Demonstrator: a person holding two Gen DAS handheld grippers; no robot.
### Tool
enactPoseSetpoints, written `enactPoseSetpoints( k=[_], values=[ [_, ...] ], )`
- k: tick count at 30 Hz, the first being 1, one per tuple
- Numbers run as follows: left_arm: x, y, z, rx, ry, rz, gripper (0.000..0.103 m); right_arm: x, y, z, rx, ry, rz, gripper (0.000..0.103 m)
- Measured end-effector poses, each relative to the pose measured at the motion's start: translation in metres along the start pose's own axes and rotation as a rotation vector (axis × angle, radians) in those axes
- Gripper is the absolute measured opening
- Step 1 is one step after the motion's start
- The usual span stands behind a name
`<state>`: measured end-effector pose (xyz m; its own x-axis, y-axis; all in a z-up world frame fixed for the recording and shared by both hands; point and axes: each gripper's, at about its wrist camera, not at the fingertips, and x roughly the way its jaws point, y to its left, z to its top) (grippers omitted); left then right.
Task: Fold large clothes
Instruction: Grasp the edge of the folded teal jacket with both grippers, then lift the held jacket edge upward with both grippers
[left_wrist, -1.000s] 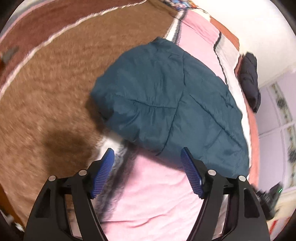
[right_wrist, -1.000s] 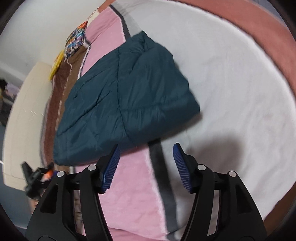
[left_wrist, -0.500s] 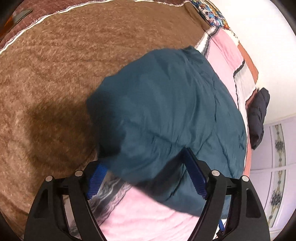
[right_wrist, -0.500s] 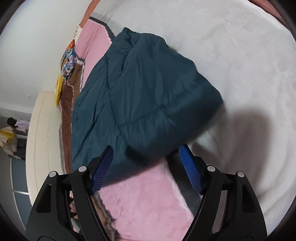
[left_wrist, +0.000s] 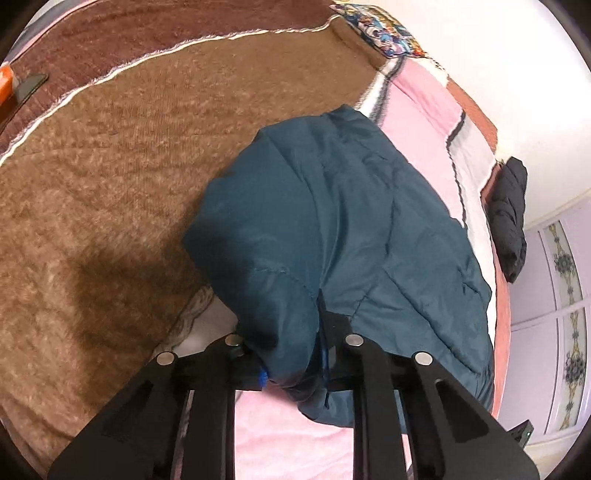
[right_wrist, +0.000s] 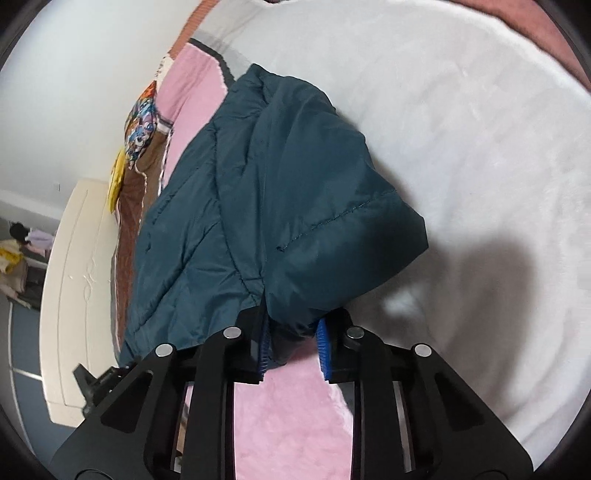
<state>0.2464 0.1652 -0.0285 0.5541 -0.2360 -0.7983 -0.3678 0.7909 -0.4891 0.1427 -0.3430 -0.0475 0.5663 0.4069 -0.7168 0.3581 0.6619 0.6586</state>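
A dark teal quilted jacket (left_wrist: 332, 229) lies folded on a bed with a pink, brown and white blanket. My left gripper (left_wrist: 291, 354) is shut on the jacket's near left corner, and the fabric bulges over the blue pads. In the right wrist view the same jacket (right_wrist: 266, 192) shows, and my right gripper (right_wrist: 293, 345) is shut on its near right corner, with a fold of fabric between the blue pads (right_wrist: 322, 347).
The brown fleece part of the blanket (left_wrist: 110, 192) lies to the left, the white part (right_wrist: 461, 147) to the right. A black garment (left_wrist: 509, 218) lies at the far bed edge. A patterned pillow (right_wrist: 142, 118) sits by the cream headboard (right_wrist: 74, 280).
Both grippers moved forward onto the jacket's near edge and closed on its two corners. They were open and short of it a second ago.
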Motion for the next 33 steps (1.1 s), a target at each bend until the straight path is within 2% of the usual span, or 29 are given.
enactPoseSetpoints(
  k=[7, 16, 22, 33],
  values=[
    [-0.033, 0.020, -0.035, 0.012, 0.047, -0.043, 0.018, -0.034, -0.004, -0.021, -0.040, 0.020, -0.027, 0.020],
    [-0.062, 0.060, -0.089, 0.002, 0.082, -0.060, 0.019, -0.065, -0.025, -0.072, -0.067, 0.064, -0.064, 0.020],
    [-0.064, 0.071, -0.100, 0.001, 0.087, -0.043, 0.019, -0.067, -0.027, -0.094, -0.106, 0.079, -0.108, 0.020],
    [-0.048, 0.068, -0.109, 0.029, 0.073, 0.008, 0.023, -0.047, -0.029, -0.101, -0.124, 0.086, -0.174, 0.026]
  ],
)
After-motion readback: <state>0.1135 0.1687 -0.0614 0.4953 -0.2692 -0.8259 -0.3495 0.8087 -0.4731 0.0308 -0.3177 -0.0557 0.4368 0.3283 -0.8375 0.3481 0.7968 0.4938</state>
